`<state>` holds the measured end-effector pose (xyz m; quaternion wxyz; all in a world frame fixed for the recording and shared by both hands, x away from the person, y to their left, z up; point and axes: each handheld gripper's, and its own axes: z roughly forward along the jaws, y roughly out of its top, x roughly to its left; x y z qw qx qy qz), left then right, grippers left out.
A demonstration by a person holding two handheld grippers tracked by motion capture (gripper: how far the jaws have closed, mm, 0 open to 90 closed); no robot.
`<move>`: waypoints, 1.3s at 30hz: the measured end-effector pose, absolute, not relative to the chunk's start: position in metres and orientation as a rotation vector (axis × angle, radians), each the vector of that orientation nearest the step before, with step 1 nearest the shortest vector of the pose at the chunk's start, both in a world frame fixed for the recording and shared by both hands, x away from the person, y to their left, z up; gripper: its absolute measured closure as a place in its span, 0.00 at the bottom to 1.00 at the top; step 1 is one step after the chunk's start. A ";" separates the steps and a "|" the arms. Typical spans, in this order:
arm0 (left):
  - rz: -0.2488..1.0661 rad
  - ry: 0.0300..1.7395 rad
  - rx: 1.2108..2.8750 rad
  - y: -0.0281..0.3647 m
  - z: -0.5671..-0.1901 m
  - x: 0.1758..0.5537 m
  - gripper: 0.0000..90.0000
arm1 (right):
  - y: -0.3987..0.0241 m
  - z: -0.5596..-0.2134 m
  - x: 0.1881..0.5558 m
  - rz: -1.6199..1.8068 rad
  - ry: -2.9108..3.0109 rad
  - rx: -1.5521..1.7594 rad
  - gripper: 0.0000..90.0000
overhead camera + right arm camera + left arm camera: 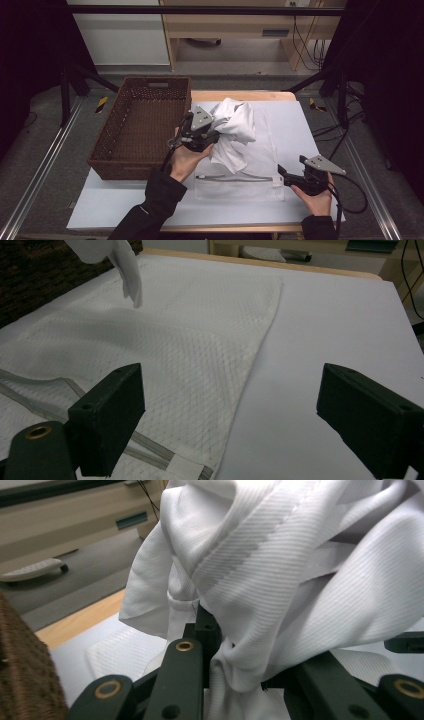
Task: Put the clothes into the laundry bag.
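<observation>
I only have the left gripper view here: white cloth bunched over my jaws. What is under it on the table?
Observer: A white mesh laundry bag lies flat beneath the white garment, zipper towards the person.
Operator: Where is the other gripper?
Observer: The right gripper sits at the bag's near right corner, jaws open with nothing between them.
Operator: Anything beside me?
Observer: A brown wicker basket stands left of the left gripper, with nothing inside.

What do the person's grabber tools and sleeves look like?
Each gripper, left and right, is black with two blocky jaws. A grey three-cornered plate with small holes sits on top of each. Brass-coloured rings mark the jaw joints. A thin black cable trails from each gripper. The person wears dark long sleeves.
</observation>
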<state>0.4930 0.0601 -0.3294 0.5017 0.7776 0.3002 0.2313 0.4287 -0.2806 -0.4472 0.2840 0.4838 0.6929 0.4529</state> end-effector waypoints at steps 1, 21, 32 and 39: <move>0.554 0.725 1.883 0.057 -0.332 0.494 0.83 | -0.281 -0.447 0.429 1.212 1.854 1.295 0.14; 0.487 0.761 1.999 0.007 -0.409 0.514 0.82 | -0.283 -0.449 0.429 1.222 1.857 1.304 0.14; 0.408 0.826 2.071 0.008 -0.444 0.526 0.54 | -0.277 -0.453 0.431 1.226 1.882 1.298 0.14; 0.373 0.790 2.089 0.016 -0.437 0.519 0.20 | -0.277 -0.449 0.430 1.238 1.874 1.295 0.11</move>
